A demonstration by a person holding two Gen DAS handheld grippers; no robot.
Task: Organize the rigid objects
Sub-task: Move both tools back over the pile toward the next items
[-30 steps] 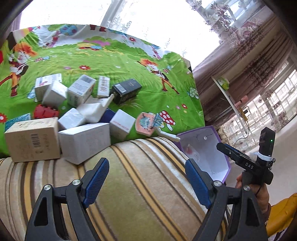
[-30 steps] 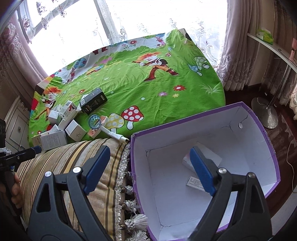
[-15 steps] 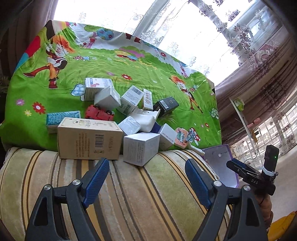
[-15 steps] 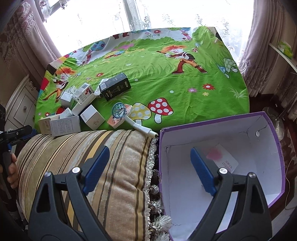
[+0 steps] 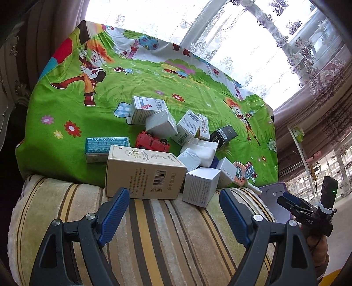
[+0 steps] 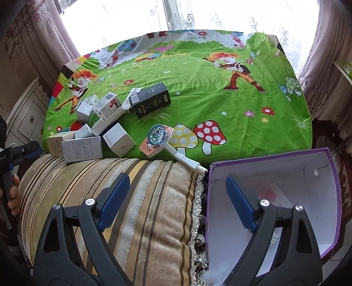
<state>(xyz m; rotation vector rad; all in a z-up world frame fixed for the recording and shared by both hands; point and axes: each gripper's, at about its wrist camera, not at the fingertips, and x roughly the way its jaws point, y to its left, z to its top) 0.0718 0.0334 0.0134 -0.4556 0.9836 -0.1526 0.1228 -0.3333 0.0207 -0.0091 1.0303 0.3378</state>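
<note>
Sunlit lace curtains (image 6: 198,15) are glowing behind a bed covered by a bright green cartoon-print sheet (image 6: 198,88), and I am looking across a beige striped velvet cushion (image 5: 154,231) lying along its near edge. Starting at the left, I am seeing a teal rectangular carton (image 5: 105,146) lying flat on the sheet, with a red toy car (image 5: 153,142) just beside it. A large tan cardboard box with a barcode (image 5: 145,173) is resting against the cushion, touching a white cube-shaped carton (image 5: 200,187). More small white cartons are piling up behind them, and a black rectangular box (image 6: 150,100) is lying at the far side of the heap. Near it, a blue lattice ball on a white handle (image 6: 167,143) is lying over a flat pink card packet (image 6: 151,145). At the right, an open purple box with a white interior (image 6: 330,198) is sitting beside the cushion, holding flat white packets. My left gripper (image 5: 173,216) is hovering over the cushion with fingers spread apart and holding nothing. My right gripper (image 6: 178,202) is likewise gaping wide, straddling the cushion edge and the purple box.
</note>
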